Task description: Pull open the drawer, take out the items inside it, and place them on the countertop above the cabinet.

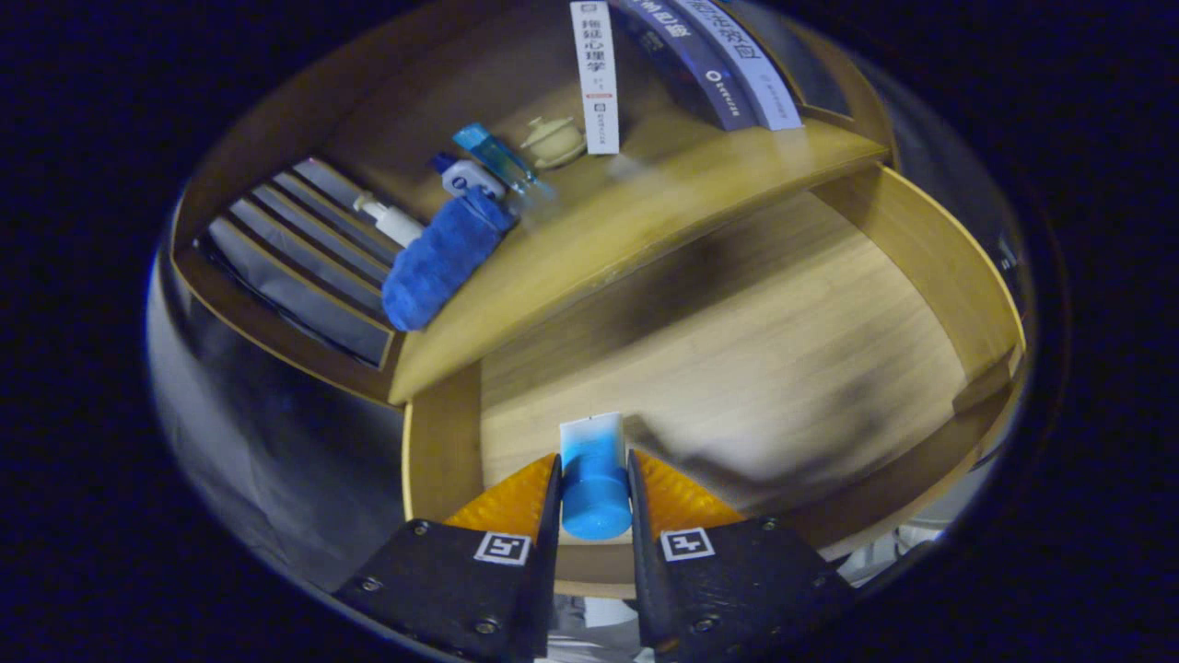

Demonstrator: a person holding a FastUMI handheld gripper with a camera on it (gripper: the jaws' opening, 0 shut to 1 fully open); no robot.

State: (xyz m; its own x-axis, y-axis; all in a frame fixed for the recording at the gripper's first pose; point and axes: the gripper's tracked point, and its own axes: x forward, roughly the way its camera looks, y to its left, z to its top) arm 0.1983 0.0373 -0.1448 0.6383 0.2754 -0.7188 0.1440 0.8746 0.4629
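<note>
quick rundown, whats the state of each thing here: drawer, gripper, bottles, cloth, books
drawer: pulled open, floor bare
gripper: shut on the blue bottle
blue bottle: clamped between both fingers, above the drawer
countertop: holds the items below
blue cloth: lying near the countertop's front edge
white bottle: lying on its side beside the cloth
clear blue bottle: lying down beyond the cloth
books: standing, some leaning

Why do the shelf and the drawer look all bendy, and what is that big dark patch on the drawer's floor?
Gripper view: the fisheye lens bows the countertop edge and the open drawer walls; the dark patches on the drawer floor look like soft-edged shadows; the whole picture is slightly soft, the books too; the blue bottle clamped between the gripper fingers stays fairly sharp.
</note>
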